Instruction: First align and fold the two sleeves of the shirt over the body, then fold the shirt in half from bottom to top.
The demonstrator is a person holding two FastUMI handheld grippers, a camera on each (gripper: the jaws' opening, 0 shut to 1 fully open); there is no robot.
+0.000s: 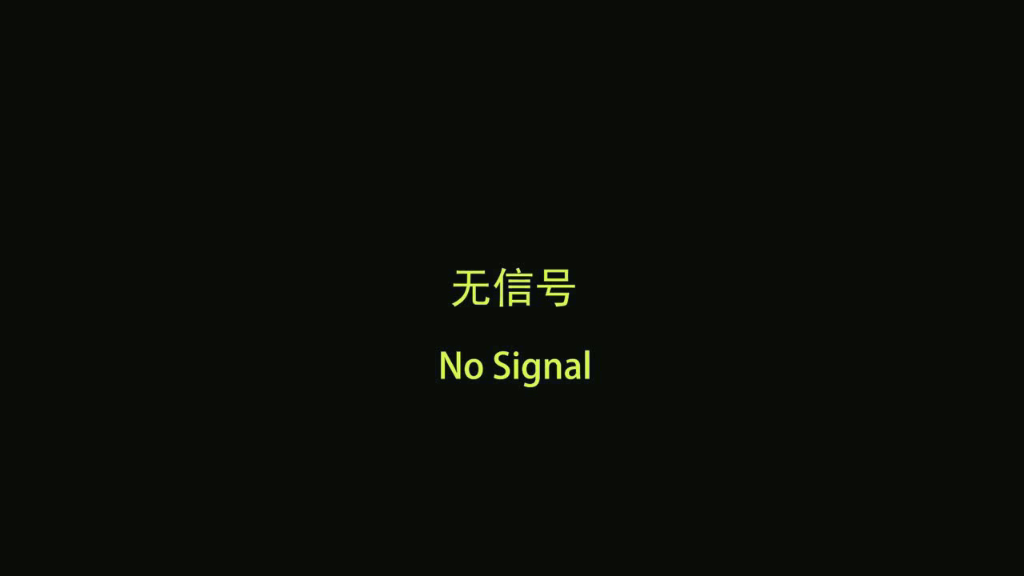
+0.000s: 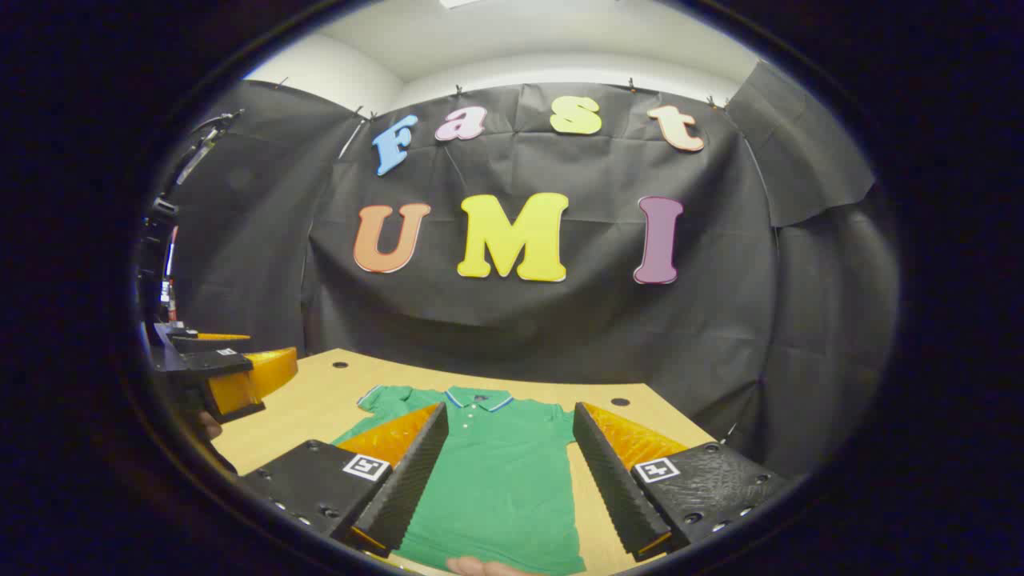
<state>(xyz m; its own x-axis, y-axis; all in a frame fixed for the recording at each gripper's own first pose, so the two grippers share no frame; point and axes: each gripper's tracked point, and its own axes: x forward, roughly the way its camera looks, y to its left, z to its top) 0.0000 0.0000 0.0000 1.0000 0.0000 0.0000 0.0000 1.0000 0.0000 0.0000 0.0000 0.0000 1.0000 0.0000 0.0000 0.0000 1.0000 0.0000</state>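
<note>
1. The right gripper (image 2: 508, 472) hangs above the near part of the shirt (image 2: 500, 480), tilted forward and looking along the garment toward its collar. Its jaws stand wide apart with nothing between them but air; the green cloth shows in the gap below.
2. At the bottom edge of the right gripper view, a bit of a hand (image 2: 480, 566) shows just at the shirt's near hem.
3. The shirt lies flat and face up on the surface (image 2: 320, 400), collar at the far end, hem at the near end. One short sleeve (image 2: 382, 400) is spread out beside the collar on the view's left; the other is largely hidden behind a finger of the right gripper.
4. To the view's left of the shirt, well apart from it, the left gripper (image 2: 240, 376) is held above the surface's side edge. I cannot tell whether its jaws are apart or together. The left gripper view gives no picture, only a lost-signal screen.
5. Bare surface runs on both sides of the shirt and beyond the collar, up to the far edge.
6. Past that far edge hangs the black cloth wall (image 2: 560, 336).
</note>
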